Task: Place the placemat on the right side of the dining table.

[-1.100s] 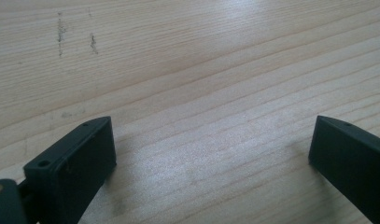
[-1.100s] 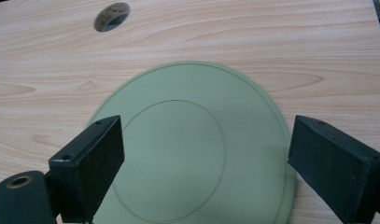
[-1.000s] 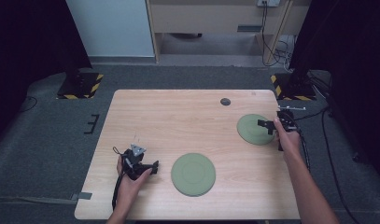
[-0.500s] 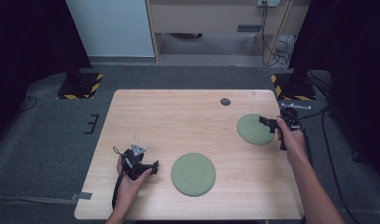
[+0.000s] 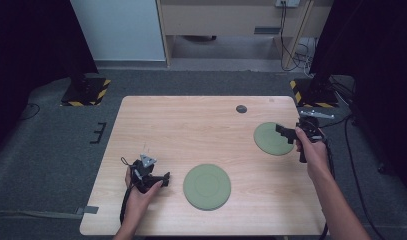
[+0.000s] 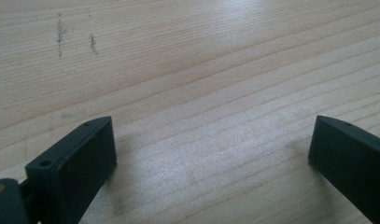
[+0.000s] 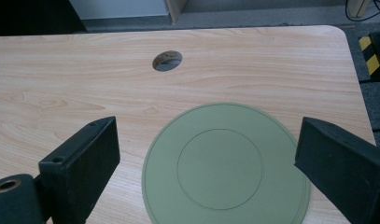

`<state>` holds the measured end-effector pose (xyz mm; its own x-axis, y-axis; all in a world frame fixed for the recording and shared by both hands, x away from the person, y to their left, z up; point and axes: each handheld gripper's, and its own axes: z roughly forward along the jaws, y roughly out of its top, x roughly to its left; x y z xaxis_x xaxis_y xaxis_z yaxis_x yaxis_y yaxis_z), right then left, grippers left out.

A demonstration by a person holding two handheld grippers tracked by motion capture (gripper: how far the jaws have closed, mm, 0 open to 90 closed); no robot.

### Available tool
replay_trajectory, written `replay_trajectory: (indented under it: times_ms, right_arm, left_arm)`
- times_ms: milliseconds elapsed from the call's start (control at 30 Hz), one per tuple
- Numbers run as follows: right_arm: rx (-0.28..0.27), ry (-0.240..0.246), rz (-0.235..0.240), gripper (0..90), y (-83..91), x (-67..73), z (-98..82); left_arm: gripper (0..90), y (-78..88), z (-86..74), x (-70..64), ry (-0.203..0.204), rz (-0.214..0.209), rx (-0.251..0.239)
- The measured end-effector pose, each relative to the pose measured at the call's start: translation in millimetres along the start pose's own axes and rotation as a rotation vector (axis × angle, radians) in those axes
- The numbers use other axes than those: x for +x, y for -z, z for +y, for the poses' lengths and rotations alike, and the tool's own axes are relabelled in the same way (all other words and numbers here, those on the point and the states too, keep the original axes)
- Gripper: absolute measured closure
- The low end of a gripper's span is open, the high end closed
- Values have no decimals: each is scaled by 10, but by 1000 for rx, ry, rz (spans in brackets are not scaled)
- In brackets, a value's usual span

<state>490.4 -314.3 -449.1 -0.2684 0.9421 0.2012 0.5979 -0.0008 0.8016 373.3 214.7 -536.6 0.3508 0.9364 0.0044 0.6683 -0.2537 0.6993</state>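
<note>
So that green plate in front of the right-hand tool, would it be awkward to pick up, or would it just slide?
The green plate looks flat and low-rimmed, so it is probably stiff and unlikely to tip or roll. Lying flush on the smooth wooden table, it may slide when pushed. The right gripper, jaws open, would likely have to catch its thin edge.

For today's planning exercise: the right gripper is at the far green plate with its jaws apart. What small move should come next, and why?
Probably ease the right gripper forward and down so one jaw slides under the plate's near rim. Its jaws stand wide open over the plate, gripping nothing, and the plate lies flat on the table, so an edge pinch looks like the likeliest way in.
</note>
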Motion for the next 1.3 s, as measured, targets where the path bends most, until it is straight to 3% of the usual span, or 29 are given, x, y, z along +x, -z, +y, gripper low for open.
replay_trajectory:
  times_ms: [700, 900, 1300]
  right_arm:
    - [0, 83, 6, 66, 163, 203, -197]
    - [24, 137, 4, 66, 122, 319, -283]
    - [58, 185, 22, 69, -12, 556, -399]
  left_arm:
    - [3, 0, 0, 0, 1, 0, 0]
    - [3, 0, 0, 0, 1, 0, 0]
    - [3, 0, 0, 0, 1, 0, 0]
